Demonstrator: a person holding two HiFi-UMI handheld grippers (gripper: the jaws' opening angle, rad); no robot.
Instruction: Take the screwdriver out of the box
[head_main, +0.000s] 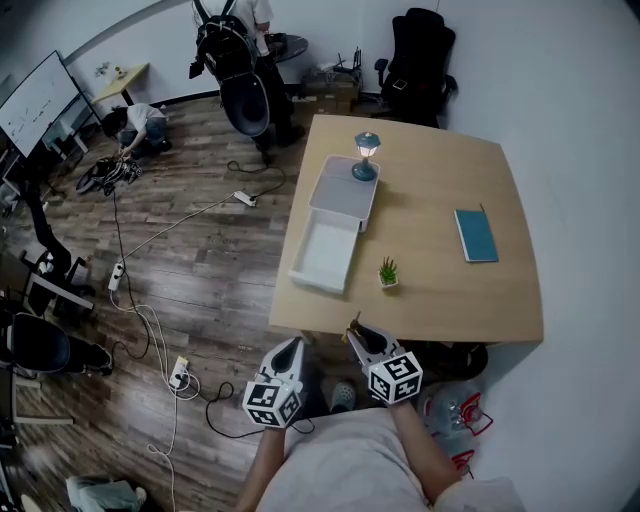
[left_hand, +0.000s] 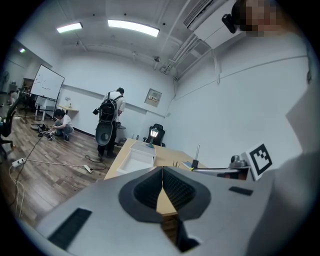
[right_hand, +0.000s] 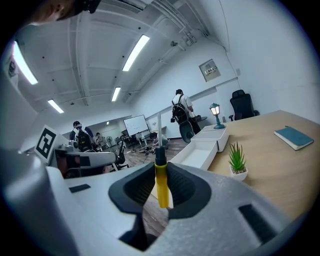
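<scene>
My right gripper (head_main: 358, 336) hovers at the table's near edge, shut on a screwdriver (right_hand: 161, 182) with a yellow handle. Its black collar and thin metal shaft stand upright above the jaws. In the left gripper view the same screwdriver (left_hand: 196, 161) sticks up from the right gripper (left_hand: 240, 167). The left gripper (head_main: 292, 346) is beside the right one, just off the table's front left corner, shut with nothing between its pads (left_hand: 150, 190). The white box (head_main: 345, 195) lies on the table's left side, its tray (head_main: 325, 255) pulled out toward me and bare inside.
On the wooden table (head_main: 440, 290) stand a small potted plant (head_main: 387, 272), a teal lamp (head_main: 366, 155) on the box and a blue book (head_main: 475, 235). Cables and power strips (head_main: 245, 198) run over the floor. People work at the back left, and an office chair (head_main: 420, 60) stands behind the table.
</scene>
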